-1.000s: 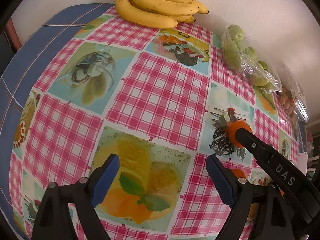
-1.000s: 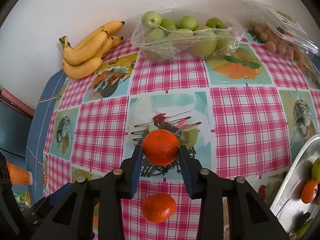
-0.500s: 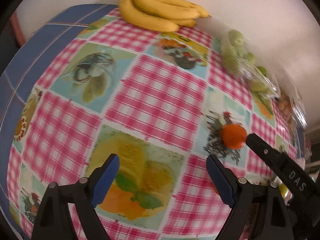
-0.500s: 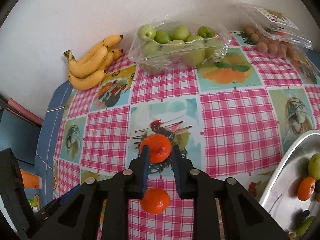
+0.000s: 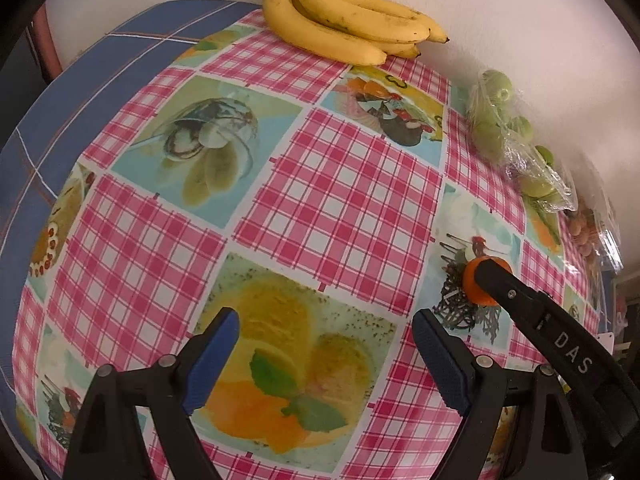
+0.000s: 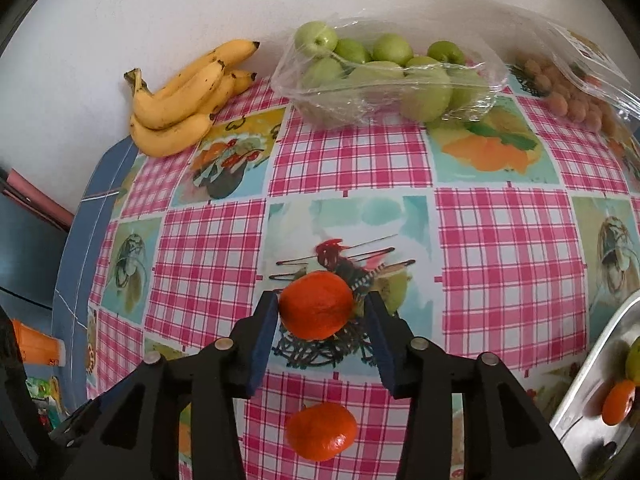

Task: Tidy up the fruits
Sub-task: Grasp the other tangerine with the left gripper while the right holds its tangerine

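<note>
Counter [image 6: 500, 240] under checked cloth; metal tray [image 6: 592, 364] at right edge, already holding fruit. Bananas [image 6: 184, 96] and bagged green fruit [image 6: 384, 80] at far wall. Left tongs [image 5: 324, 364] wide open, empty, hovering. Right tongs [image 6: 322, 332] opening again after squeezing near shut half second ago; mandarin [image 6: 316, 306] between pads, left pad touching, right clear. Grip apparently missed; regrasp likely needed. Second mandarin [image 6: 322, 432] nearer.

Each camera sits just behind its own hand-held gripper, looking steeply down along the fingers at the surface [image 5: 328, 184] from close above. Both views share the bananas [image 5: 344, 28] [image 6: 184, 96], the bagged green fruit [image 5: 504, 136] [image 6: 384, 76] and one orange [image 5: 474, 284] [image 6: 316, 306].
</note>
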Motion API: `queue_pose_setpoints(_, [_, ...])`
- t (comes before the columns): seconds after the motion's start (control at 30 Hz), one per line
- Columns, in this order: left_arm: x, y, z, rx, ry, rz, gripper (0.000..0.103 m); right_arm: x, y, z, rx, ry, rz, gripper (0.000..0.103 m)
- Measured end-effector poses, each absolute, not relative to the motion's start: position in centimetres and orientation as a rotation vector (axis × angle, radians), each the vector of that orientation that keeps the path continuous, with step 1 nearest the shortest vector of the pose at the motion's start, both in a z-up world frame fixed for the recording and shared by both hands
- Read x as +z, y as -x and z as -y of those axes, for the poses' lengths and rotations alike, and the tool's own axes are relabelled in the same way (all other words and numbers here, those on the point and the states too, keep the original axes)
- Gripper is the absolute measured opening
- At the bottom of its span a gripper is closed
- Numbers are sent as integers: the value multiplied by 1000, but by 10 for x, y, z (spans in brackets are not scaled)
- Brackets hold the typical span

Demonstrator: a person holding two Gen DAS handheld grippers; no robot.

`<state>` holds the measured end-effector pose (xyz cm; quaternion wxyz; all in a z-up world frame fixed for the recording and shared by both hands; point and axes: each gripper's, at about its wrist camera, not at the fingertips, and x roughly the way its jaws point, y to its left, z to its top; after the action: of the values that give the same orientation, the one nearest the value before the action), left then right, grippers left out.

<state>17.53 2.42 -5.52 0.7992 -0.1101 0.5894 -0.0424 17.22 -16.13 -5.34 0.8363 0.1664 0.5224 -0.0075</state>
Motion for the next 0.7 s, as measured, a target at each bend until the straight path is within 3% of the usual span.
queue_pose_setpoints(0.7, [-47, -169, 9, -189, 211, -1280, 87, -33, -137, 187, -75, -396, -1075, 40])
